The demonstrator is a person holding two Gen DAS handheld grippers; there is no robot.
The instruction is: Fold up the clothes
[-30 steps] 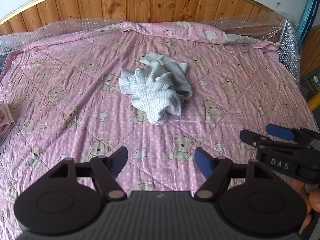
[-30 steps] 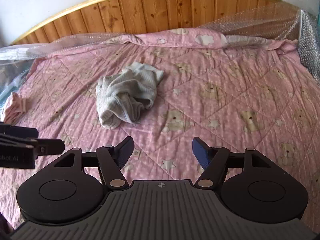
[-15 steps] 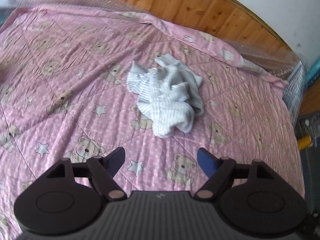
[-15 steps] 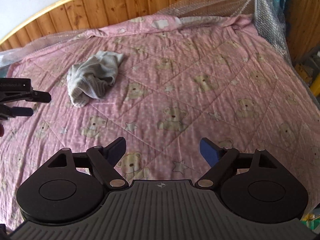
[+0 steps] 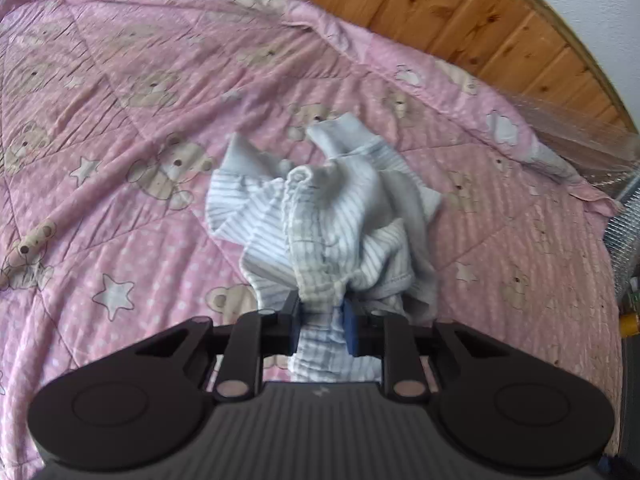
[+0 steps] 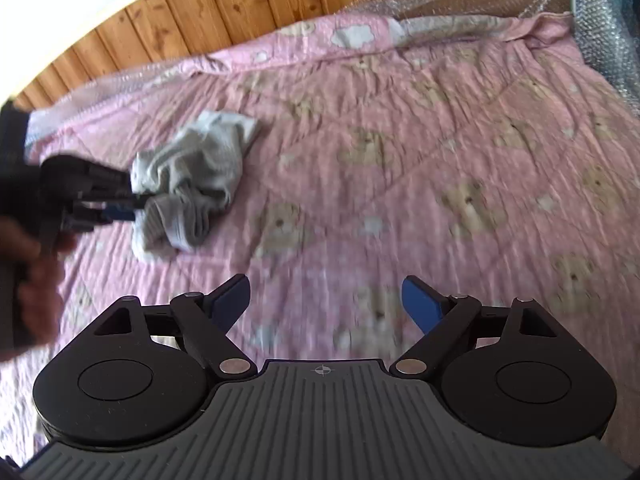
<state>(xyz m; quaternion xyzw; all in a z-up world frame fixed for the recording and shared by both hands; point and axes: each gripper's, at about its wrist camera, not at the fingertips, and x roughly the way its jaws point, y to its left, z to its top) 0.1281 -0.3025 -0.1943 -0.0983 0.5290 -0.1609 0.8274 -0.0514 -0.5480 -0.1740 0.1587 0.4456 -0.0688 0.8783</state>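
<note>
A crumpled white garment with thin grey stripes (image 5: 328, 216) lies in a heap on the pink bear-print quilt (image 5: 120, 184). My left gripper (image 5: 322, 326) is shut on the near edge of the garment, with cloth bunched between its blue pads. In the right wrist view the same garment (image 6: 196, 172) lies at the left, and the left gripper (image 6: 132, 204) bites into its near side, held by a hand (image 6: 36, 272). My right gripper (image 6: 326, 300) is open over bare quilt (image 6: 440, 152), well to the right of the garment, with nothing between its fingers.
A wooden plank headboard (image 5: 460, 12) runs along the far side of the bed. Bubble wrap (image 6: 592, 28) lines the far and right edges of the bed. A yellow object (image 5: 630, 322) shows past the right edge.
My left gripper moved forward to the garment and shut on its near edge. My right gripper stayed open and swung a little, so the garment and left gripper now sit closer at its left.
</note>
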